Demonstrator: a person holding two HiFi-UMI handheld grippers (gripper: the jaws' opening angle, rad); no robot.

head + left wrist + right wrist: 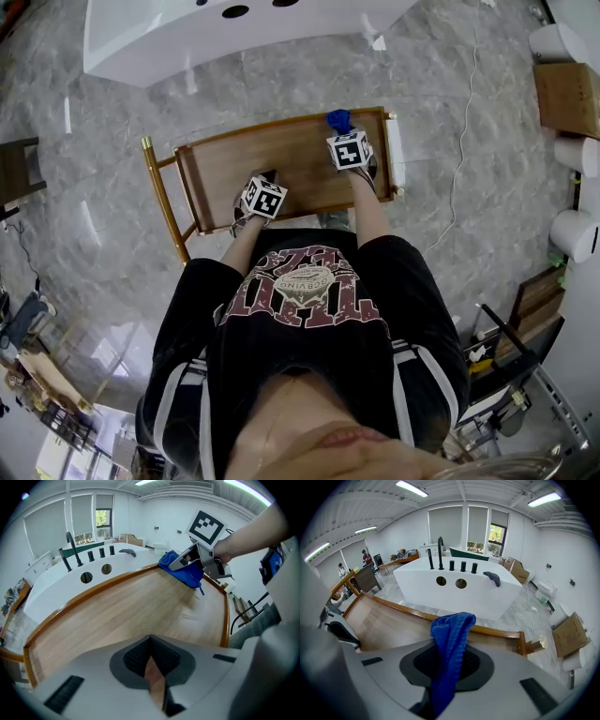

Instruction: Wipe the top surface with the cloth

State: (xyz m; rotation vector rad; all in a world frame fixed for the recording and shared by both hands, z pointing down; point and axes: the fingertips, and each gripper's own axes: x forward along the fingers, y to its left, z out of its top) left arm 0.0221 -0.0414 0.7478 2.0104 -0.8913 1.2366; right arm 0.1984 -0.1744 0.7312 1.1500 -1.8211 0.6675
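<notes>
**A:** The jaws of the right gripper are clamped on the blue cloth. A fold is pinched between the pads, and the loose end is bunched up over them.

**B:** The jaws of the left gripper are pressed together with nothing caught between them. Only a sliver of wood is glimpsed through the notch.

**A:** Moving outward, the cloth is carried at the far right corner of the wooden top, just inside the raised rim. From the left gripper view it seems to be laid against the wood, though contact cannot be confirmed.

**B:** A corner start, it is judged, so that strokes can be drawn back across the whole board. The free end is left loose so that more fabric meets the surface.

**A:** The left gripper is held low over the near left part of the top. Steadying the gold frame is the likely reason, since nothing is gripped there. Whether the wood is touched cannot be told.

**B:** Beyond the far rim, the white tub is seen on the marble floor, well apart from the work.

**A:** Most of the top looks yet to be covered, so the wipe is judged barely begun.
</notes>
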